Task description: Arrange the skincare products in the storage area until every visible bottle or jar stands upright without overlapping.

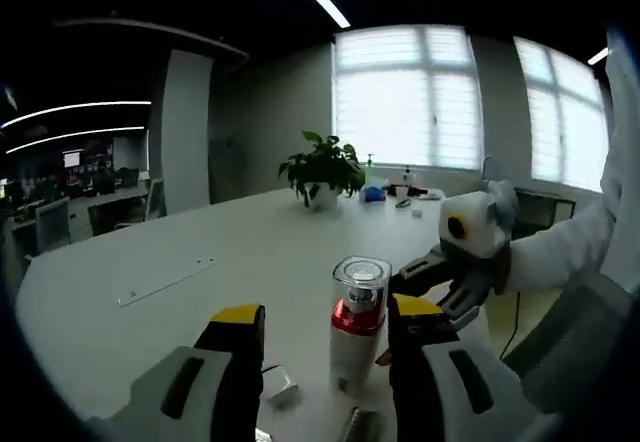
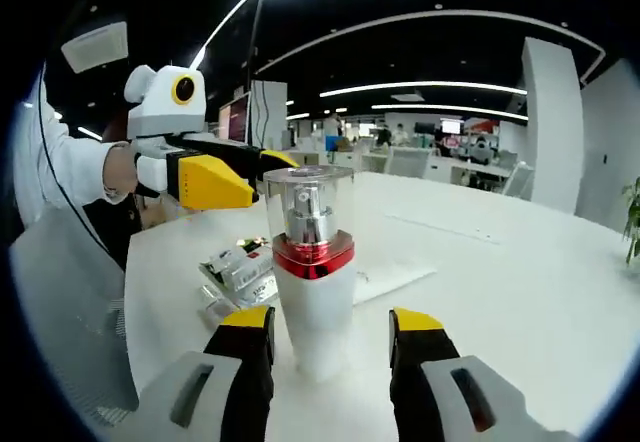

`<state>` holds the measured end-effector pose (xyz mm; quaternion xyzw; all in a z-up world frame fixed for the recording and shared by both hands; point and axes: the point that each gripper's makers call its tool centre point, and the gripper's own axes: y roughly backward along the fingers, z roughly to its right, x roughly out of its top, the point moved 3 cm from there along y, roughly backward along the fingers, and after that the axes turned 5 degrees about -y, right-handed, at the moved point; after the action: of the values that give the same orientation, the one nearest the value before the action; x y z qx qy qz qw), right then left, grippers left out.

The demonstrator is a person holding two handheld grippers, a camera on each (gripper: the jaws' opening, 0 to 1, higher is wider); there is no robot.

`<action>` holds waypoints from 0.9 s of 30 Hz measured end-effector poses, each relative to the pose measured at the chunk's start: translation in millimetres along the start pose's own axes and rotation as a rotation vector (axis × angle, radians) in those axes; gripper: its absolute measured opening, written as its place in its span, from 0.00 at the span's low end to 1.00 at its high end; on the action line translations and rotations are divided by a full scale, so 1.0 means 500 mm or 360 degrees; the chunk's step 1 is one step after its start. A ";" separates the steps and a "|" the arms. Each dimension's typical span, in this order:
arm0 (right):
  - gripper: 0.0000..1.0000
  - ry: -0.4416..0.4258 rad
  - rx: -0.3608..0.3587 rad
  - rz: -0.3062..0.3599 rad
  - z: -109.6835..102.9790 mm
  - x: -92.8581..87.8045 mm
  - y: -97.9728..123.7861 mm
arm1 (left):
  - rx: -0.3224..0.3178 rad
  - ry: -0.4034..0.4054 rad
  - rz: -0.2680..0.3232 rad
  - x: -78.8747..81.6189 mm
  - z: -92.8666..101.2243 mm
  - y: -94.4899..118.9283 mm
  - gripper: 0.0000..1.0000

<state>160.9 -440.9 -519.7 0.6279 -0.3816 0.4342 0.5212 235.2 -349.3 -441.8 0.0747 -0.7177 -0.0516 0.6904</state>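
The pump bottle, white body, red collar, clear cap, stands upright on the white table. In the right gripper view it sits between my right gripper's jaws, which stand apart with a visible gap on each side. Released, nothing grasped.

In the left gripper view the same bottle stands beyond my left gripper, toward its right jaw. Those jaws are also spread and hold nothing. Whether the right jaw tip touches the bottle I cannot tell; the fisheye flattens depth there.

Behind the bottle, to its left in the right gripper view, flat sachets or small packets lie on the table, close to its base. A small pale item lies near my left jaws; too blurred to name.

Further out: a potted plant and small clutter by the window, well apart.

Risks as I judge them:
- The bottle is tall and narrow with a heavy-looking cap; a one-sided nudge from either jaw as I close or pull away could tip it.
- Both tools crowd the same bottle; they could clash.
- Sliding the bottle could ride its base onto the packets, leaving it tilted or overlapping.
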 end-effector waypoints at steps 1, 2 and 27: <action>0.43 -0.0004 -0.0008 0.0006 -0.002 0.003 0.007 | 0.0026 0.0020 0.0000 0.000 -0.005 0.009 0.48; 0.43 -0.0013 -0.0013 0.0019 -0.004 0.007 0.014 | 0.0048 0.0026 -0.0009 -0.003 -0.015 0.025 0.50; 0.72 0.0070 -0.0037 0.0049 -0.087 0.111 0.134 | 0.0488 -0.0042 -0.0235 -0.016 -0.088 0.312 0.81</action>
<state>110.6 -410.5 -442.3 0.6061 -0.3849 0.4513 0.5299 273.9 -193.2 -420.0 0.2309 -0.7188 0.0070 0.6557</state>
